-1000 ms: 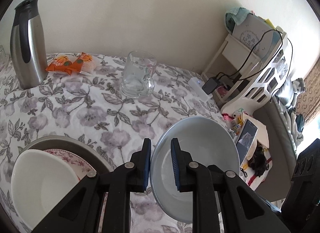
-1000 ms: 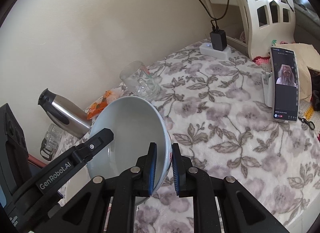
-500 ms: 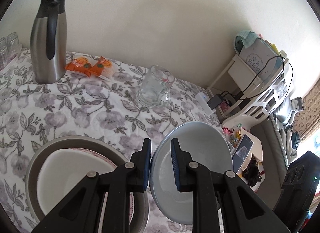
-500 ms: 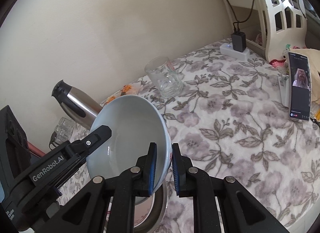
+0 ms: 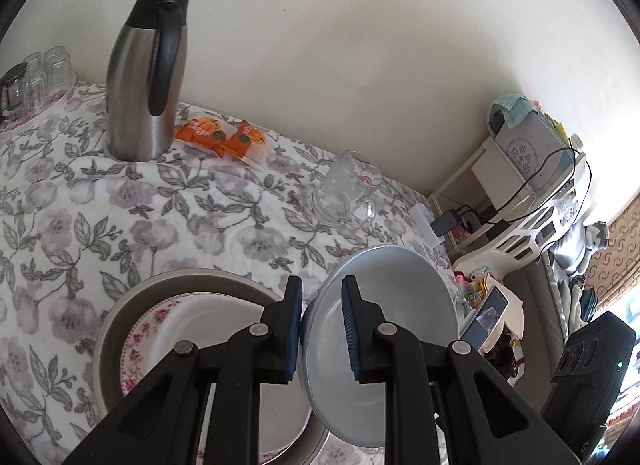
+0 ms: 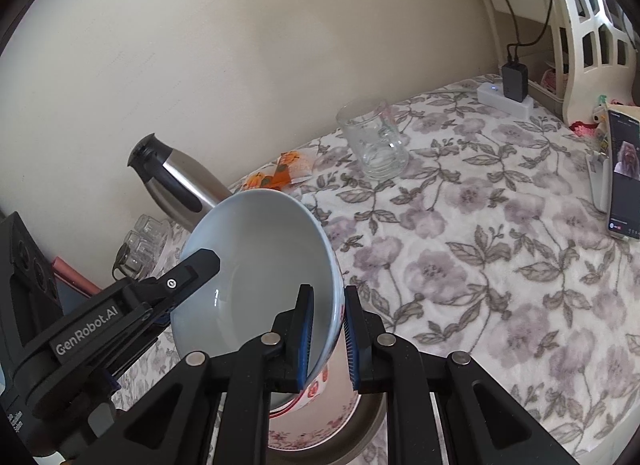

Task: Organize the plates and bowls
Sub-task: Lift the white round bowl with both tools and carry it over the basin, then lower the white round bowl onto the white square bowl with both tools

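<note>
hanging tilted above the stacked plates (image 5: 132,329): one pale blue bowl (image 6: 260,265), rim clamped on opposite sides by left gripper (image 5: 320,329) and right gripper (image 6: 327,339); steel flask (image 5: 144,93) and glass mug (image 6: 374,145) stand behind on floral cloth (image 6: 480,265).

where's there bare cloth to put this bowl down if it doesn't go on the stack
Widest bare cloth lies between the glass mug, the propped phone and the plate stack. A smaller patch sits between the steel flask, snack packets and the stack. It is crowded by the small glasses and around the power strip.
</note>
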Demonstrator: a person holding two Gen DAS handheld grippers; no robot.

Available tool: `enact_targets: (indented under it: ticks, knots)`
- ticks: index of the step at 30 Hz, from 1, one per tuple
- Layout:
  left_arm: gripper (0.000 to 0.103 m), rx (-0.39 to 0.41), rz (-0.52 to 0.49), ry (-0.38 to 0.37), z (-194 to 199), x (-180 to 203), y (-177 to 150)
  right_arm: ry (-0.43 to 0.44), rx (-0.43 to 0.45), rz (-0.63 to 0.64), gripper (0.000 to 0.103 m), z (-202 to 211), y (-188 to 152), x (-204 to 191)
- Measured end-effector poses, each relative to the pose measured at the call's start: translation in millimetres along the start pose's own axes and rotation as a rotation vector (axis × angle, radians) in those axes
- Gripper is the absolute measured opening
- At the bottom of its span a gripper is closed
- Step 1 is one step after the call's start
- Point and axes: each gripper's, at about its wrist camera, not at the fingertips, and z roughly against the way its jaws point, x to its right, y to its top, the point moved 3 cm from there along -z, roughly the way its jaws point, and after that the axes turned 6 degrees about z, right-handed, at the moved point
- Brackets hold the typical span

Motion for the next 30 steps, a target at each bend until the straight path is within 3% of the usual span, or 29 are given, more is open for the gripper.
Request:
enact_targets:
  ticks: [17,30]
  knots:
    - [0.021,0.019,0.093,0.051,34.6,-53.4,-1.0,0.011,-0.065,0.077,0.016,-19.4,-27.9,-49.2]
    - [0.021,-0.031,0.141,0.106,19.7,-78.5,-9.2,-0.030,-0.136,0.117,0.019,-42.9,-41.2,-57.5]
